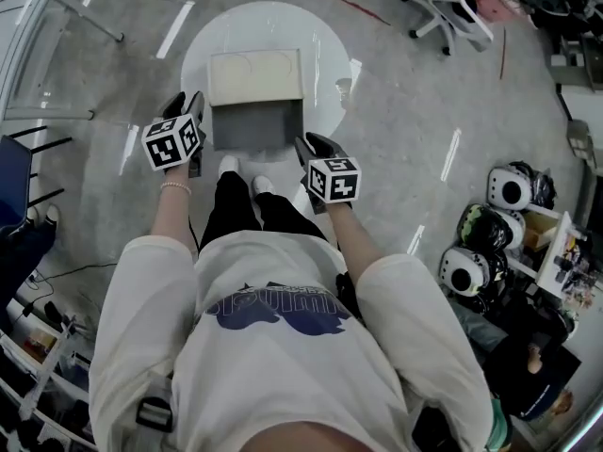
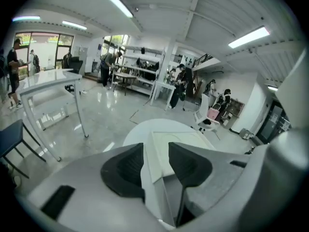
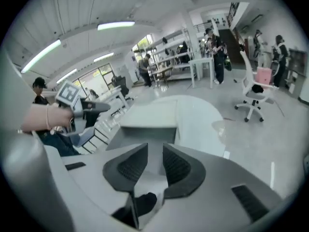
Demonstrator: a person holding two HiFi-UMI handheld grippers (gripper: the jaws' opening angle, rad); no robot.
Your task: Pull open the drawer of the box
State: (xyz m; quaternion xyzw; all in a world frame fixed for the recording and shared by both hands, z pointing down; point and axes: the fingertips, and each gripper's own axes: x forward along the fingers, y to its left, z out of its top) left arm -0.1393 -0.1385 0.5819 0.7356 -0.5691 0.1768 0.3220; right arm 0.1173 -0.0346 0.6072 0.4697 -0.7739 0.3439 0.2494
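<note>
A cream box (image 1: pixel 254 78) stands on a round white table (image 1: pixel 330 45). Its grey drawer (image 1: pixel 256 125) is pulled out toward me. My left gripper (image 1: pixel 187 102) hangs at the box's left side. Seen from the left gripper view, that gripper (image 2: pixel 155 151) is open wide, with the box's (image 2: pixel 181 138) left wall lined up in the gap. My right gripper (image 1: pixel 314 144) is at the drawer's front right corner. In its own view it (image 3: pixel 155 156) stands open, the drawer's (image 3: pixel 140 137) wall showing between the pads without being pressed.
The table edge curves close around the box. A white office chair (image 1: pixel 457 8) stands at the back right. Helmets (image 1: pixel 490 234) fill a shelf on the right, and a glass-topped desk (image 1: pixel 28 45) is on the left. People stand far off across the room.
</note>
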